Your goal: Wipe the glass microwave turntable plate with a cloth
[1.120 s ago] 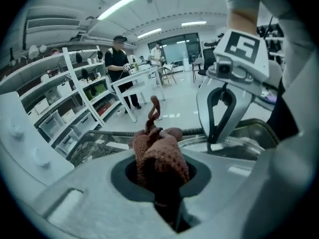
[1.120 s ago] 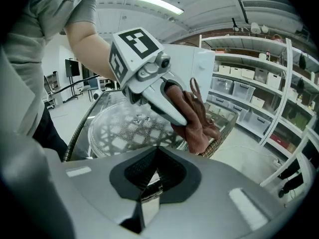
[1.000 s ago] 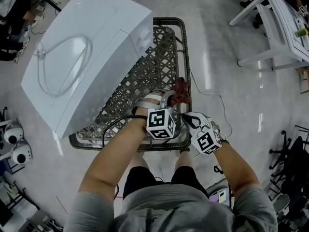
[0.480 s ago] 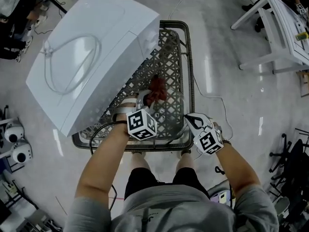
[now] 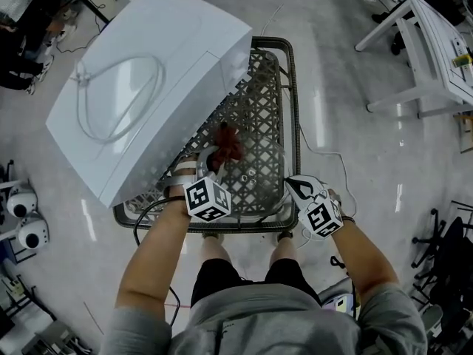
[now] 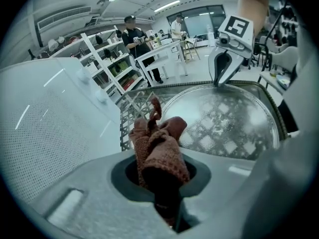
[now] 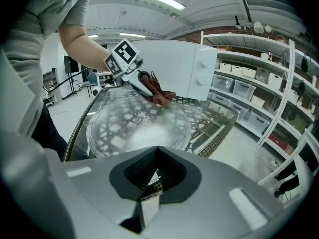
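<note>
The clear glass turntable plate (image 5: 259, 177) lies flat on a lattice-top table (image 5: 275, 72). My left gripper (image 5: 216, 160) is shut on a bunched red-brown cloth (image 5: 228, 140), which rests at the plate's far left edge, close to the microwave. From the left gripper view the cloth (image 6: 159, 143) sticks up out of the jaws, with the plate (image 6: 224, 123) to its right. My right gripper (image 5: 293, 188) is closed on the plate's near right rim. In the right gripper view the plate (image 7: 139, 123) spreads out ahead, and the left gripper (image 7: 144, 86) presses the cloth (image 7: 158, 96) at its far side.
A white microwave (image 5: 148, 87) sits tilted across the table's left half, close beside the cloth. The table's woven rim (image 5: 222, 226) runs just in front of my hands. White shelving (image 7: 259, 88) stands to the right, and people stand by a far table (image 6: 149, 63).
My left gripper has carried the cloth left across the plate, from its right side to the edge by the microwave. The right gripper has stayed on the rim.
</note>
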